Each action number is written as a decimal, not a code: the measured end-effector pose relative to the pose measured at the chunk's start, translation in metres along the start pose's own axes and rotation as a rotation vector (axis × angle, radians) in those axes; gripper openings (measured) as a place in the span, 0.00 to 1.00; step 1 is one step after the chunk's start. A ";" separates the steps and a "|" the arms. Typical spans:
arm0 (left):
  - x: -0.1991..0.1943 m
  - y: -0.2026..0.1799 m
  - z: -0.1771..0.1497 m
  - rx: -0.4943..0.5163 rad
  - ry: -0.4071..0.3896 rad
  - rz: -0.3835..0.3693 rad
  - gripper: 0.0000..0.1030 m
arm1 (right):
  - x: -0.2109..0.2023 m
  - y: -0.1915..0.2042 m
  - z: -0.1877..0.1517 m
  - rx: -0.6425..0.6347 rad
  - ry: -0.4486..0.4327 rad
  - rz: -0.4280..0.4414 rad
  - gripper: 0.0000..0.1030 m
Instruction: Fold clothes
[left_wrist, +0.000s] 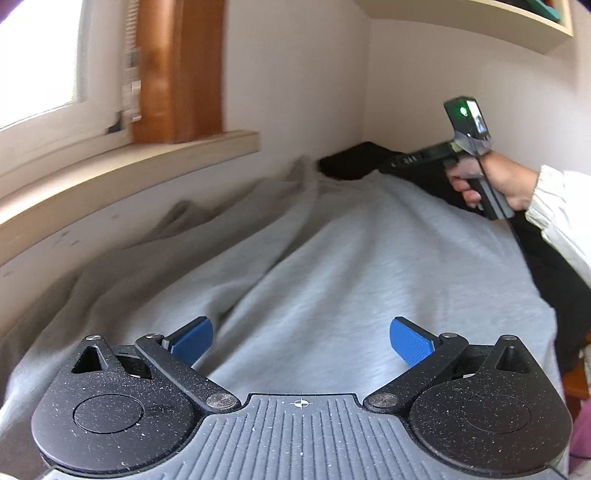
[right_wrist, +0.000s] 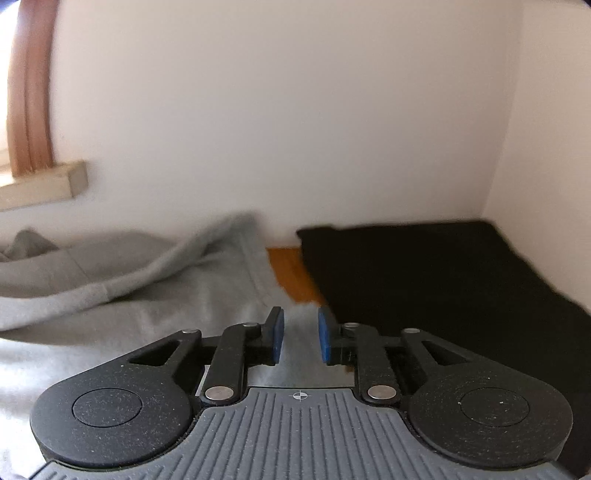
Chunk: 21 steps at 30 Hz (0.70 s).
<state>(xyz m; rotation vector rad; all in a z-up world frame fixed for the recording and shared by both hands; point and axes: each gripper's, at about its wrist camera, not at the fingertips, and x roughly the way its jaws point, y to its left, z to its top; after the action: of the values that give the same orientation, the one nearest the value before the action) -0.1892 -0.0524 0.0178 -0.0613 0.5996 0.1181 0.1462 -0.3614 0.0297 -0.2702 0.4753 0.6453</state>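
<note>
**Asker:** Sweatshirt first: where does it lie?

**Describer:** Grey sweatshirt (left_wrist: 332, 266) fabric spreads wide over a wooden tabletop (right_wrist: 286, 271), of which only a small orange-brown patch shows. One rumpled part rises against the white wall below the window sill (left_wrist: 122, 177). Beside the sweatshirt's far right edge lies a black cloth (right_wrist: 436, 280), reaching into the corner of the walls.

**Asker:** And the left hand-held gripper?

**Describer:** The left hand-held gripper (left_wrist: 301, 341) is over the near part of the sweatshirt. Its two blue pads (left_wrist: 410, 341) stand far apart, wide open, with only flat grey fabric seen between them; they hold nothing.

**Asker:** The right one?

**Describer:** The right hand-held gripper (right_wrist: 300, 334) is at the sweatshirt's right edge, where grey fabric meets the black cloth. Its blue pads stand close together with a narrow gap between them. Grey fabric shows in that gap, but the pads do not press on it, so it grips nothing. In the left wrist view a person's hand (left_wrist: 491, 181), in a white sleeve (left_wrist: 561, 221), holds this gripper's handle at the sweatshirt's far right side, and a green light glows on its top.

**Asker:** Any writing or labels?

**Describer:** None that can be read. A small crosshair mark sits on each gripper's grey ribbed body.
</note>
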 end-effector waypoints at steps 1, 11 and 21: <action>0.005 -0.006 0.003 0.012 0.007 -0.016 0.99 | -0.009 -0.004 0.001 -0.002 -0.004 0.012 0.30; 0.050 -0.039 0.007 0.092 0.071 -0.069 0.99 | -0.110 -0.068 -0.078 0.067 0.041 0.058 0.54; 0.058 -0.025 0.004 0.036 0.089 0.019 0.94 | -0.143 -0.069 -0.140 0.098 0.100 0.114 0.53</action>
<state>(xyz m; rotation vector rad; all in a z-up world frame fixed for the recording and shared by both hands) -0.1366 -0.0717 -0.0114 -0.0263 0.6908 0.1236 0.0427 -0.5412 -0.0123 -0.1842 0.6198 0.7196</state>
